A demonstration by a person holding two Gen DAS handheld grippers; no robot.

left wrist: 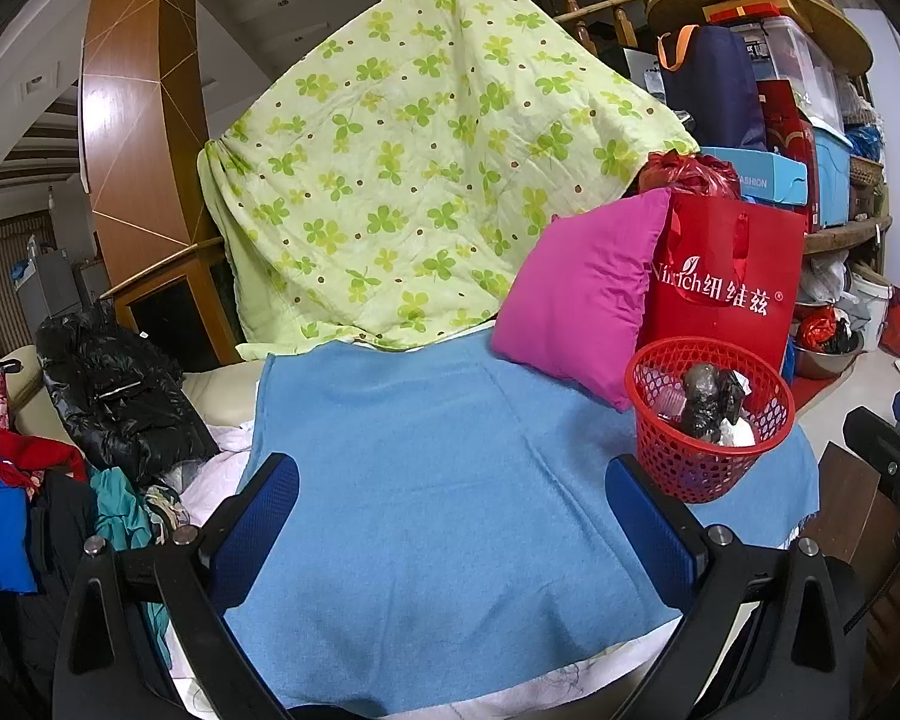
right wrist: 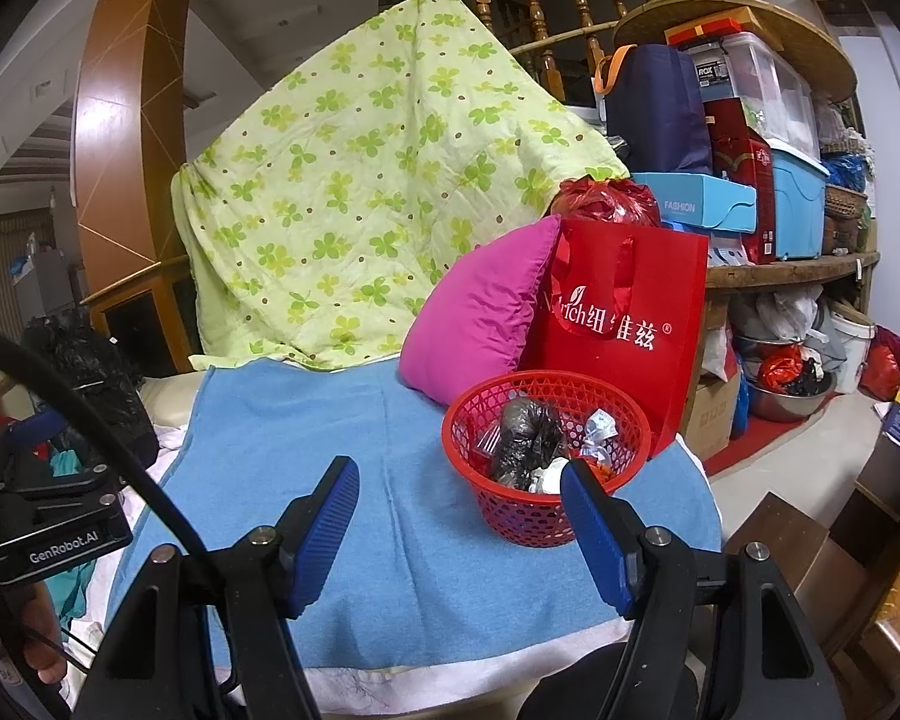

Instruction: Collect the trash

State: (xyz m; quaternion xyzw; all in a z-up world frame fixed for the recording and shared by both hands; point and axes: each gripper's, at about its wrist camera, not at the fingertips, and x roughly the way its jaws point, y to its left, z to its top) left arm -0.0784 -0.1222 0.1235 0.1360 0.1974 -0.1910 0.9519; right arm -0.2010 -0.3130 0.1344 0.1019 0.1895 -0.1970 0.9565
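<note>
A red mesh basket stands on the right part of a blue towel. It holds a crumpled black plastic bag and crumpled white paper wrappers. My left gripper is open and empty, hovering over the towel, left of the basket. My right gripper is open and empty, just in front of the basket; its right finger overlaps the basket's front rim. The left gripper's body shows at the left of the right wrist view.
A magenta pillow and a red paper bag stand behind the basket. A green clover quilt hangs behind. Clothes pile at left. Cluttered shelves and floor items lie right.
</note>
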